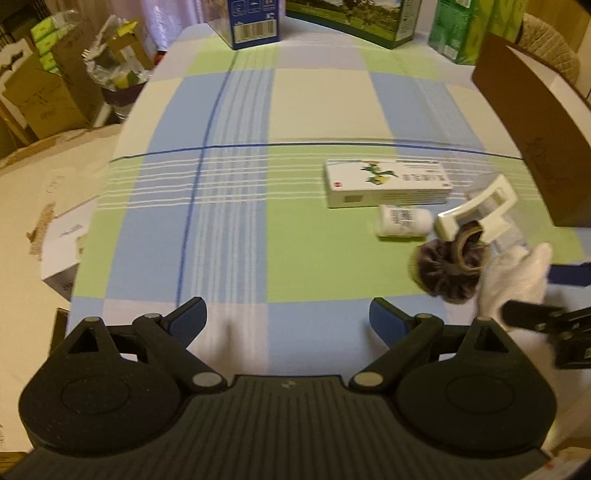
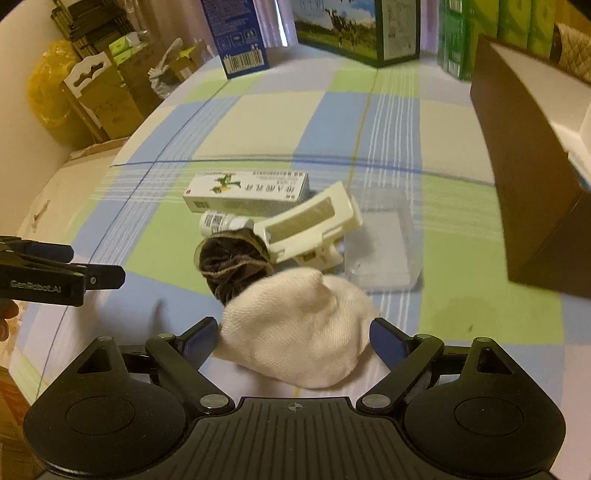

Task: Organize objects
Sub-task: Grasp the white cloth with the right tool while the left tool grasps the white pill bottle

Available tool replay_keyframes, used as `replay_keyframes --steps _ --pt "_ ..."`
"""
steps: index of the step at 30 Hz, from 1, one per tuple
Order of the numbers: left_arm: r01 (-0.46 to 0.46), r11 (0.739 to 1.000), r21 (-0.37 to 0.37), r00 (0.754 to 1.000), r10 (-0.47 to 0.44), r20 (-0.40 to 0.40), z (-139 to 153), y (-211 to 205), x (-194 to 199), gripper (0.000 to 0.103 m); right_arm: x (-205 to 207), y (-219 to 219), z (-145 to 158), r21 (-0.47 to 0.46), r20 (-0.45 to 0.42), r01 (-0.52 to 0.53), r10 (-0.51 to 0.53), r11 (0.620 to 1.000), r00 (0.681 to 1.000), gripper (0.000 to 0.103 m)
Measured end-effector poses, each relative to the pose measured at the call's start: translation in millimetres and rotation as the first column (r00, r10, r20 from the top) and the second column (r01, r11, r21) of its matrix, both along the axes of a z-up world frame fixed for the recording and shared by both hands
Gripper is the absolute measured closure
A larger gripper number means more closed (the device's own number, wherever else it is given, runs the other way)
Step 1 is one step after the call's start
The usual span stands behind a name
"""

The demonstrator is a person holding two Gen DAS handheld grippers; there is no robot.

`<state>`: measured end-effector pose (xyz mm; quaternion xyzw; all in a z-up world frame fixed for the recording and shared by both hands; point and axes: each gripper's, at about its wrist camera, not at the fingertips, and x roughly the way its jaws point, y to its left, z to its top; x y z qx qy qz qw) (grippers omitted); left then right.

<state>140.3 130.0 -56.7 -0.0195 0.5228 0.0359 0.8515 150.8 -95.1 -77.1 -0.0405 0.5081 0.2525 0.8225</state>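
On the checked tablecloth lies a cluster: a white medicine carton [image 1: 388,182] [image 2: 245,192], a small white bottle [image 1: 402,220] [image 2: 221,222] on its side, a cream plastic clip [image 1: 480,210] [image 2: 314,225], a dark brown scrunchie [image 1: 448,267] [image 2: 232,266], a rolled white sock [image 1: 515,280] [image 2: 299,332] and a clear plastic case [image 2: 380,247]. My right gripper [image 2: 293,338] is open, its blue fingers on either side of the sock. My left gripper [image 1: 288,319] is open over bare cloth, left of the cluster; it also shows in the right wrist view [image 2: 96,273].
A brown cardboard box [image 1: 532,136] [image 2: 532,184], open at the top, stands at the right. A blue carton [image 1: 255,22] [image 2: 240,40], a picture box [image 2: 354,29] and green packs [image 2: 491,33] line the far edge. Cardboard boxes and a bin [image 1: 118,81] stand off the table's left.
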Motion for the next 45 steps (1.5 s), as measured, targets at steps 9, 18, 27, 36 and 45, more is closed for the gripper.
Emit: replay_keyframes --steps 9,18,27,36,45 --pt "0.066 0.995 -0.068 0.998 -0.066 0.007 -2 -12 7 0.01 -1 -17 1 0.056 -0.031 0.043 -0.041 0.997 0.999 0.072" --pt "0.081 0.992 -0.091 0.996 -0.078 0.043 -3 -17 24 0.018 -3 -46 15 0.077 -0.045 0.121 -0.118 0.99 0.992 0.078" --pt "0.152 0.983 -0.106 0.987 -0.145 0.064 -13 -40 58 0.035 5 -93 35 0.077 -0.012 0.262 -0.262 0.962 0.965 0.078" --pt "0.19 0.978 -0.083 0.981 -0.186 0.048 -23 -60 83 0.042 8 -124 36 0.066 -0.022 0.342 -0.342 0.937 0.94 0.077" --pt "0.192 0.979 -0.069 0.981 -0.191 0.015 -34 -71 94 0.058 16 -131 35 0.061 -0.032 0.354 -0.352 0.933 0.935 0.077"
